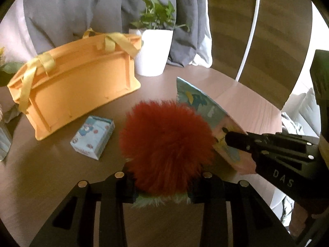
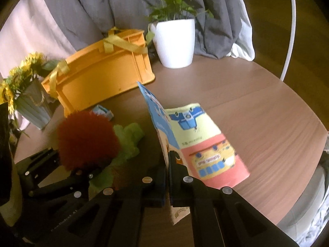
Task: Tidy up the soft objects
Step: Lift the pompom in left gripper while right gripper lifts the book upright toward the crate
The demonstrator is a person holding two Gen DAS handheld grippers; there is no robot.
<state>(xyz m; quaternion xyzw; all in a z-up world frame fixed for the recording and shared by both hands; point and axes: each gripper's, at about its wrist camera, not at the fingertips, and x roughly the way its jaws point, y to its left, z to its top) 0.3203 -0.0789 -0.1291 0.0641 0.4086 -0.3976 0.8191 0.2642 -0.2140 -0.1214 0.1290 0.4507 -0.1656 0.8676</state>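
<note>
Fur, cloth, plastic and wood grain

The red pompom [image 1: 166,146] is long, fluffy fur over shaggy green plush [image 2: 127,142]; the soft book [image 2: 197,142] looks like smooth printed cloth. The orange basket [image 1: 78,88] is matt moulded plastic with satin ribbon handles [image 1: 30,76], the worktop [image 2: 267,111] smooth wood-grain, and the pot [image 2: 174,43] ribbed white.

"DAS" on right gripper [image 1: 228,139]; cloth book [image 2: 207,144] print perhaps "SCHOOL BUS"
</note>
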